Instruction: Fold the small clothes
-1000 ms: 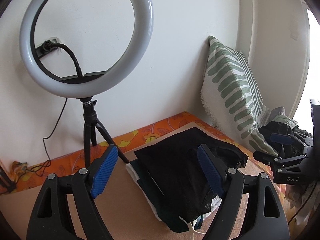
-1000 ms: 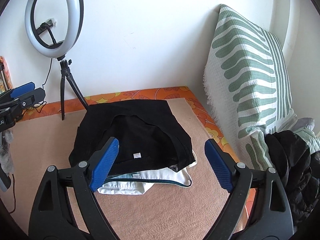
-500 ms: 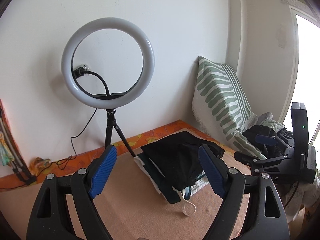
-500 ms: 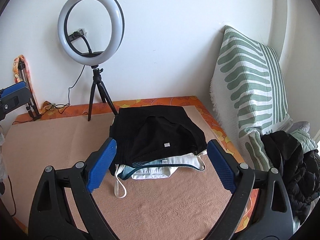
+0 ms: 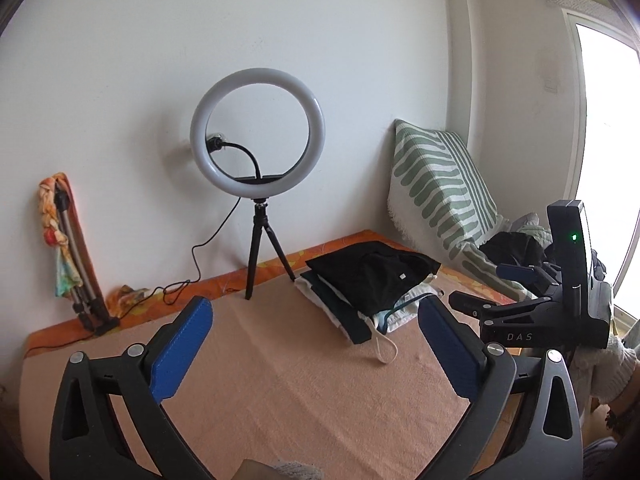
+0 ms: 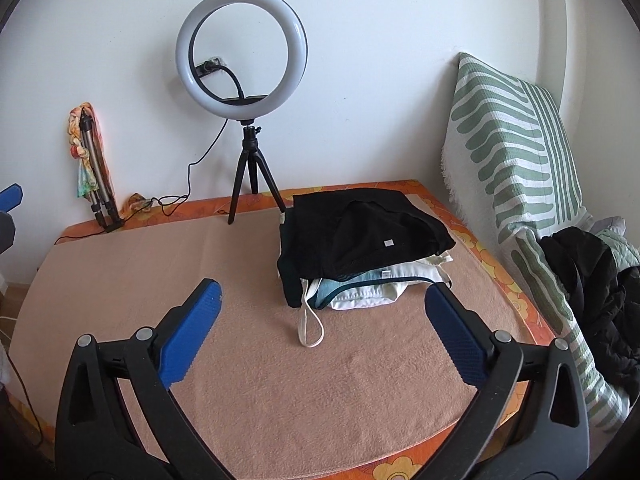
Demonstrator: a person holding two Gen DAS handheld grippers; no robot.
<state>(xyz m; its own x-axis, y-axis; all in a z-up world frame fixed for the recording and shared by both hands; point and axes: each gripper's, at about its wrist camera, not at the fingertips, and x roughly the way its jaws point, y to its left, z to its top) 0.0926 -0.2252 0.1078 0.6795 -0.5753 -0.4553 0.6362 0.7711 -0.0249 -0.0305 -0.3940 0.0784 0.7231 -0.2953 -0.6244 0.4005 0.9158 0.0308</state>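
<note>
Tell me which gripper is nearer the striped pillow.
Right. The right gripper sits just in front of the striped pillow; the left gripper is farther away, across the folded pile.

The support is a bed covered by a peach blanket (image 6: 248, 368) over an orange floral sheet (image 6: 486, 268). Directly on the blanket: a stack of folded clothes (image 6: 360, 248) (black garment uppermost) and a ring light tripod (image 6: 250, 176) beside it.

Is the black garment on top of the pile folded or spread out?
Folded. The black garment lies as a compact rectangle on the stack of clothes, its edges roughly matching the pile's, not spread over the mat.
</note>
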